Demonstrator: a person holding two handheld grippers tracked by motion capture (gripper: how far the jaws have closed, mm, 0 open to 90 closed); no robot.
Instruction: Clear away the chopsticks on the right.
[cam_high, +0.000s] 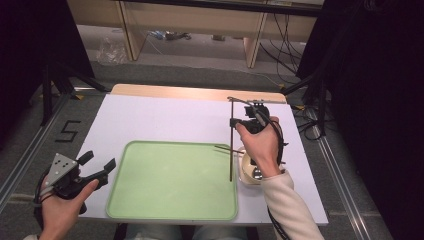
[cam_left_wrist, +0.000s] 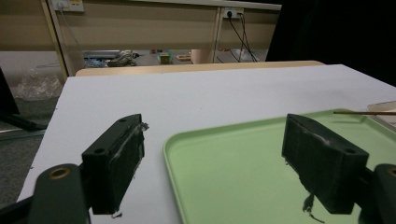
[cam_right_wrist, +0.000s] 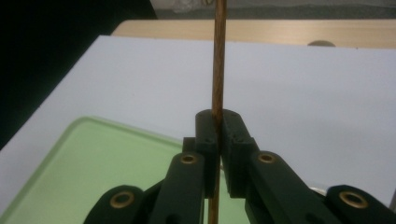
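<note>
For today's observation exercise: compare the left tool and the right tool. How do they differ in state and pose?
1. The left tool is open, its jaws wide apart and holding nothing; the right tool is shut on a thin wooden stick.
2. The left tool sits low at the green tray's left edge; the right tool is raised near the tray's right side, holding the stick upright.

Both are black, two-jawed and hand-held.

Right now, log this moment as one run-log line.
left gripper: open, beside green tray | right gripper: shut on brown stick, upright at tray's right edge
</note>
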